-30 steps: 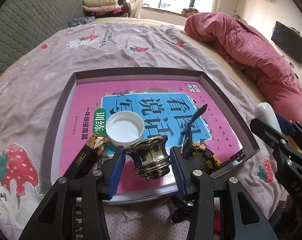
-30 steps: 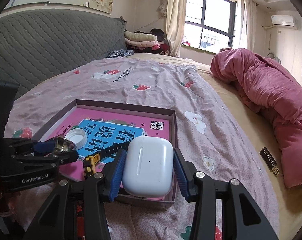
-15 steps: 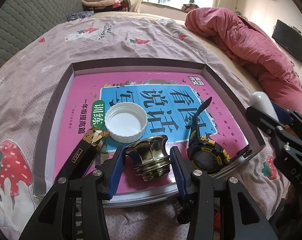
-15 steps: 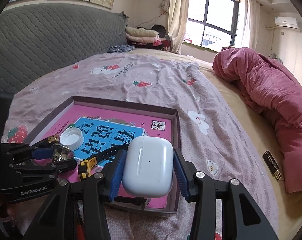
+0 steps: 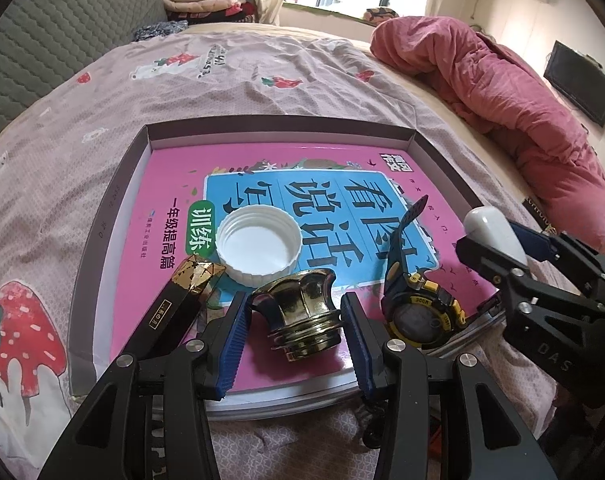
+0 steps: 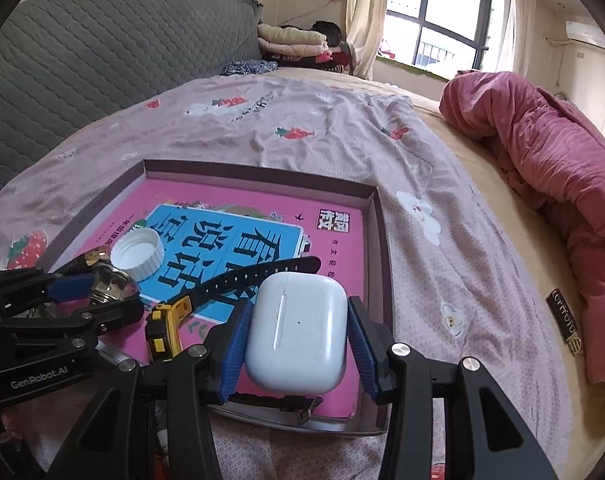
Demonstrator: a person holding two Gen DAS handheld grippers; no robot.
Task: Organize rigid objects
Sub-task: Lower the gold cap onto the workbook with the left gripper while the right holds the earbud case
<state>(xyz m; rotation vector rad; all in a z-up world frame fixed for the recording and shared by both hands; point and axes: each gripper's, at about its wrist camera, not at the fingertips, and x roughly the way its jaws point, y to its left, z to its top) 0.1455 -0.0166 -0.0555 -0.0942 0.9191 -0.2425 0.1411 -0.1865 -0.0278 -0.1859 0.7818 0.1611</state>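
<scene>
My left gripper (image 5: 294, 320) is shut on a brass-coloured metal cap (image 5: 300, 316) and holds it over the near edge of a shallow purple box (image 5: 114, 200) lined with a pink book. My right gripper (image 6: 296, 340) is shut on a white earbuds case (image 6: 296, 338) over the box's near right corner; it also shows in the left wrist view (image 5: 494, 232). In the box lie a white bottle lid (image 5: 258, 244), a black and gold stick (image 5: 174, 308) and a black and yellow wristwatch (image 5: 418, 312).
The box sits on a bed with a pink strawberry-print sheet (image 5: 222, 72). A red quilt (image 6: 542, 160) lies bunched along the right. A grey padded headboard (image 6: 82, 60) stands at the left. A small black label (image 6: 564, 320) lies on the sheet at the right.
Both grippers have moved forward over the box and a little lower, still holding the metal cap and the earbuds case. The things in the box have not moved.
</scene>
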